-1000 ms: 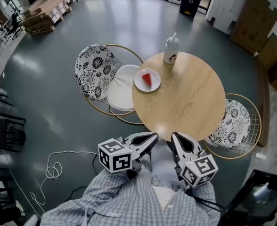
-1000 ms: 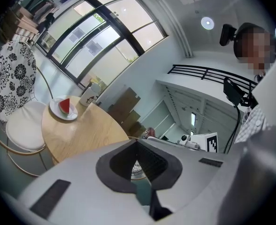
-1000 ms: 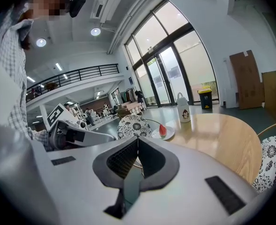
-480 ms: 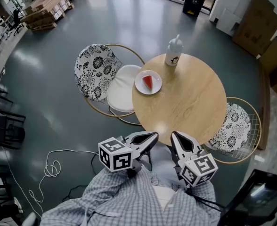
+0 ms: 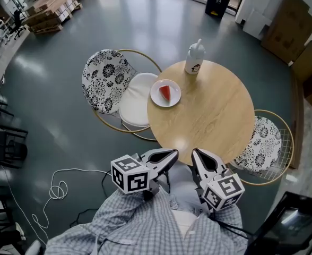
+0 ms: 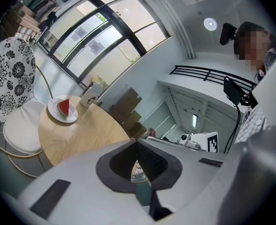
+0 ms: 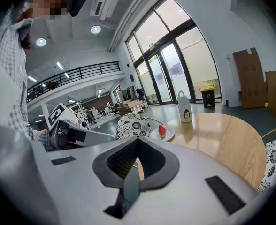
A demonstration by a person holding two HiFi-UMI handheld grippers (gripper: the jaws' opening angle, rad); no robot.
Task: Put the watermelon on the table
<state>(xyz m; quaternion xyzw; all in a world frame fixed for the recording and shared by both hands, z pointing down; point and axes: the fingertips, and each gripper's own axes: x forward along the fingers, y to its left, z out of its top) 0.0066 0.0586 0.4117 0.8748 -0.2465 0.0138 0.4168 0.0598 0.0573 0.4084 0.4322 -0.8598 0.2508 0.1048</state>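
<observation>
Grey hall floor [image 5: 55, 89], round wooden table [image 5: 214, 121] mid-frame. Watermelon [image 5: 165, 93] slice sits on a white plate [image 5: 156, 92] at the table's far-left edge, with a bottle [image 5: 193, 57] just beyond it. Left gripper [image 5: 172, 154] and right gripper [image 5: 197, 154] are both clamped tight on nothing, off the table's near edge and well apart from the slice. Looks like pre-reach: the next move needs one gripper spread, carried across the table, closed on the slice (soft, so gently), then set on bare wood. Count: one slice, one plate, one bottle, one table, two chairs [image 5: 105, 81] flanking it, two grippers.
</observation>
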